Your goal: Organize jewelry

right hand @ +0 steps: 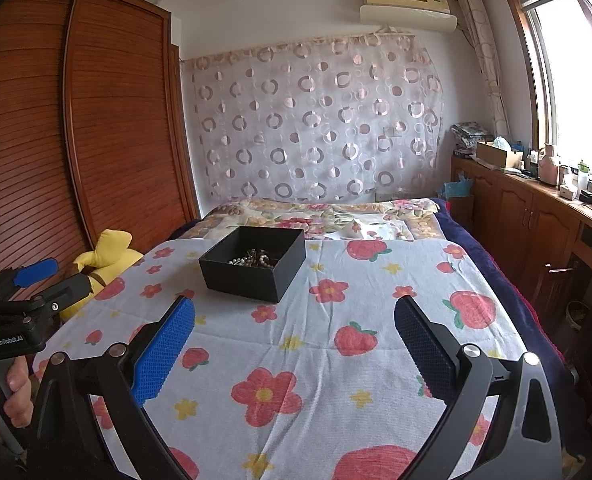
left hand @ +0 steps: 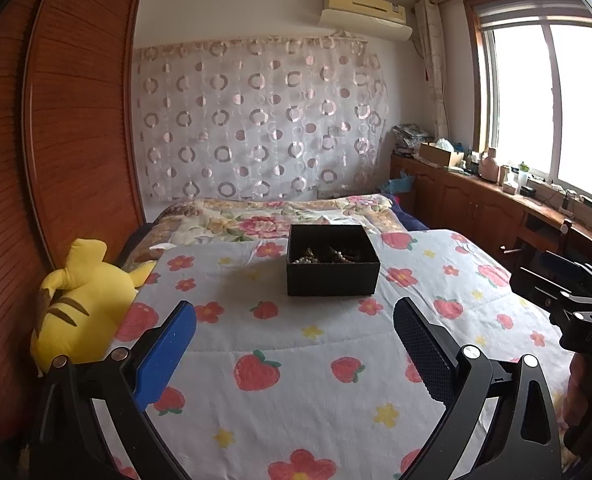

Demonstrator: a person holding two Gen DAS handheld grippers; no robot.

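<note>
An open black box (left hand: pixel 332 278) sits on the strawberry-print quilt (left hand: pixel 296 360) in the middle of the bed. It holds a tangle of beaded jewelry (left hand: pixel 324 257). The box also shows in the right wrist view (right hand: pixel 255 276) with the jewelry (right hand: pixel 255 259) inside. My left gripper (left hand: pixel 295 320) is open and empty, well short of the box. My right gripper (right hand: pixel 294 318) is open and empty, near the box's front right. The right gripper's body shows at the right edge of the left wrist view (left hand: pixel 576 304); the left gripper shows at the left of the right wrist view (right hand: pixel 23 304).
A yellow plush toy (left hand: pixel 75 304) lies at the bed's left edge beside a wooden wardrobe (left hand: pixel 55 140). A floral blanket (left hand: pixel 263 220) lies beyond the box. Wooden cabinets (left hand: pixel 496 208) with clutter run under the window on the right.
</note>
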